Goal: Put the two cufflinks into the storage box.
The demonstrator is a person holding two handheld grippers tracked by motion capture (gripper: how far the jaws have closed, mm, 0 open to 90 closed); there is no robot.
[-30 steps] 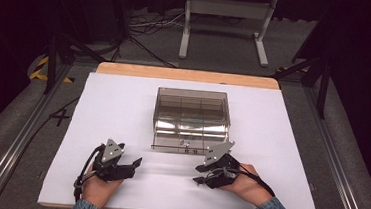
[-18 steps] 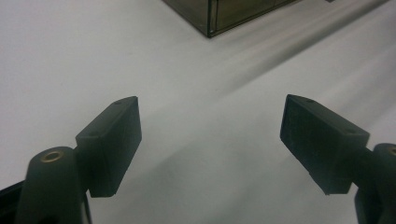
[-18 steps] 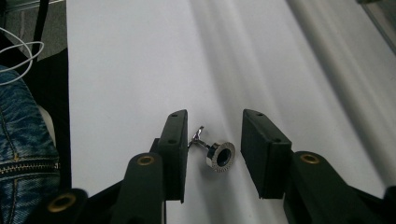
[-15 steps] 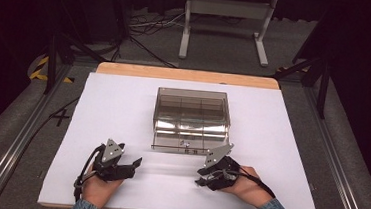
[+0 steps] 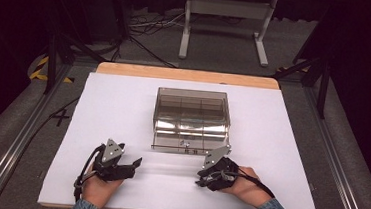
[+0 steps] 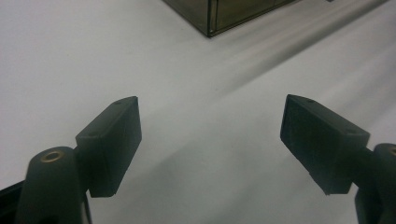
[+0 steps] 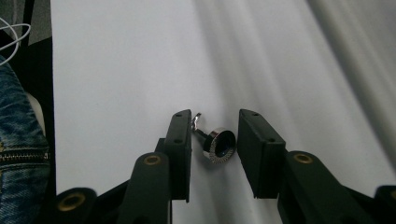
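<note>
Knurled metal knob (image 7: 218, 144), small and shiny with a thin stem, lay on the white surface (image 5: 123, 104) between the jaws of the right gripper (image 7: 214, 135). Those jaws had just been closing around it, the stem's tip at one pad, but no firm pinch showed. The left gripper (image 6: 211, 128) rested spread wide over bare white surface, near a corner of the smoked clear compartment box (image 5: 191, 116).
</note>
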